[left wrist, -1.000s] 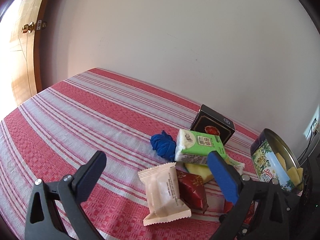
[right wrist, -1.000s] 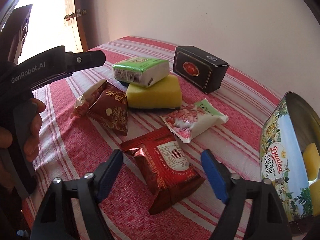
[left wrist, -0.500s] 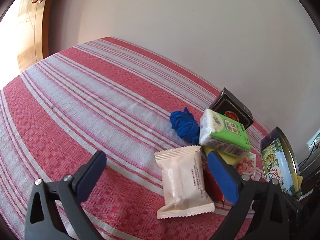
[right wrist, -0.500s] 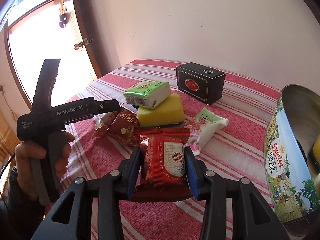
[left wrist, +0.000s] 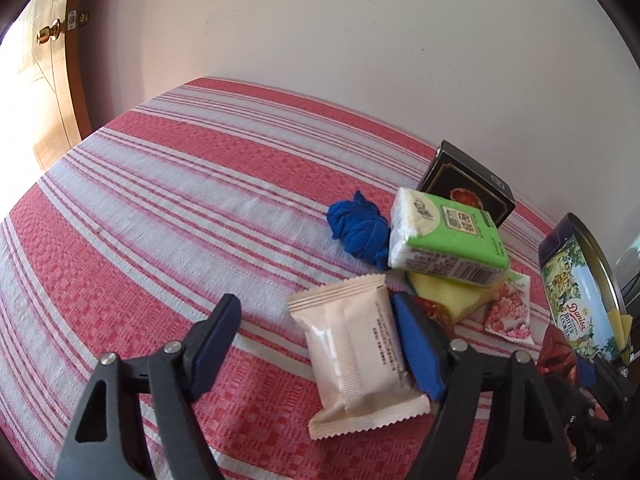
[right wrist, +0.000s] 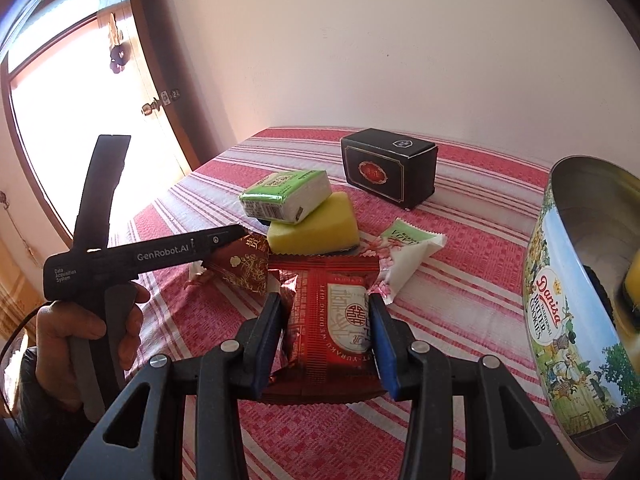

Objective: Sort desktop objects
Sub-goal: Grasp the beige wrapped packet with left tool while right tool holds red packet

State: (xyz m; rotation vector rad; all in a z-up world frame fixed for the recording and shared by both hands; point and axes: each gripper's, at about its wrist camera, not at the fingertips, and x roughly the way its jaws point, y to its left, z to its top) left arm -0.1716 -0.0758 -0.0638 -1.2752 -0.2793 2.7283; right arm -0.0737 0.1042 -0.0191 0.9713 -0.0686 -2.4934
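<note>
We find the right gripper (right wrist: pixel 326 336) clamped on the red snack packet (right wrist: pixel 330 320), held clear of the table (left wrist: pixel 160 200) beside the open cookie tin (right wrist: pixel 576 320). The left gripper (left wrist: pixel 316 344) has just been closing around the cream packet (left wrist: pixel 352 344); its right pad touches the wrapper, the left pad stands apart, so nothing is gripped yet. Risks noted: the slick wrapper may slide sideways under one-sided contact and nudge the dark red packet (right wrist: pixel 240 268) or the tissue pack (left wrist: pixel 444 240) perched on the yellow sponge (right wrist: pixel 316 224). We judge the red packet could snag the tin rim
</note>
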